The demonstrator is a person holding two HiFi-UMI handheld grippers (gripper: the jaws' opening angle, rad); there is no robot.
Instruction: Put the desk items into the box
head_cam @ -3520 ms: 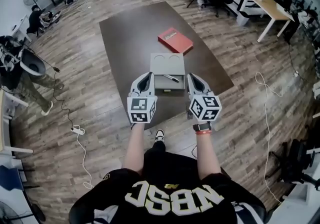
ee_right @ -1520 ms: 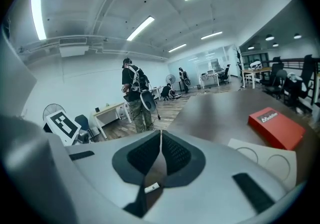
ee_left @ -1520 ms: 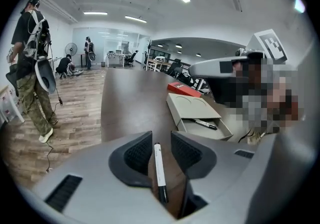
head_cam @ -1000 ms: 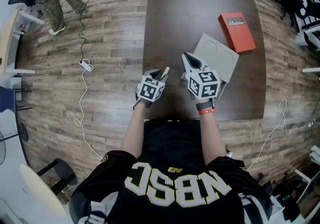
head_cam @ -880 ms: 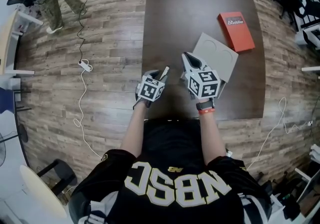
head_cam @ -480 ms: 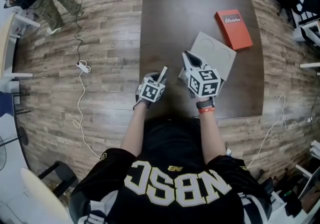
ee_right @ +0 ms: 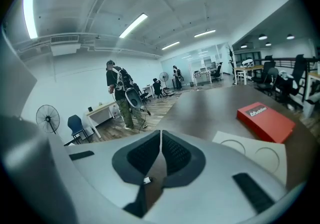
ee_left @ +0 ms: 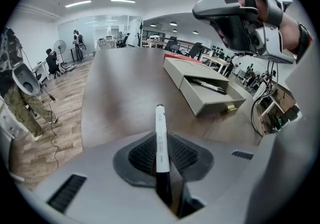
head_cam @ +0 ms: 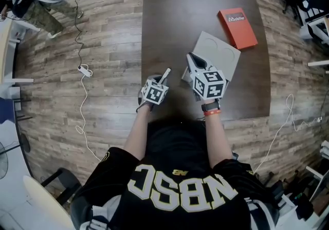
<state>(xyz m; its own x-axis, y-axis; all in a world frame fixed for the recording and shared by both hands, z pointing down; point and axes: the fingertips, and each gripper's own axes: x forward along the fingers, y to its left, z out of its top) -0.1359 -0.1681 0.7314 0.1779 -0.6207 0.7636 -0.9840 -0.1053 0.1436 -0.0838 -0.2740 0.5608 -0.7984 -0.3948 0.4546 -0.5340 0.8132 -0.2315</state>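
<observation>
Over the table's [head_cam: 180,8] near edge, head view: left gripper [head_cam: 160,82] at 8 o'clock from the box [head_cam: 226,52]. Left gripper view: jaws closing on a pen [ee_left: 159,138], box at 1 o'clock. Right gripper view: right gripper [ee_right: 161,137] closed, empty.

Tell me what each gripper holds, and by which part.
Left gripper, jaws closing, pinches a marker near its black end; the white barrel sticks out. Right gripper: shut, empty.
</observation>
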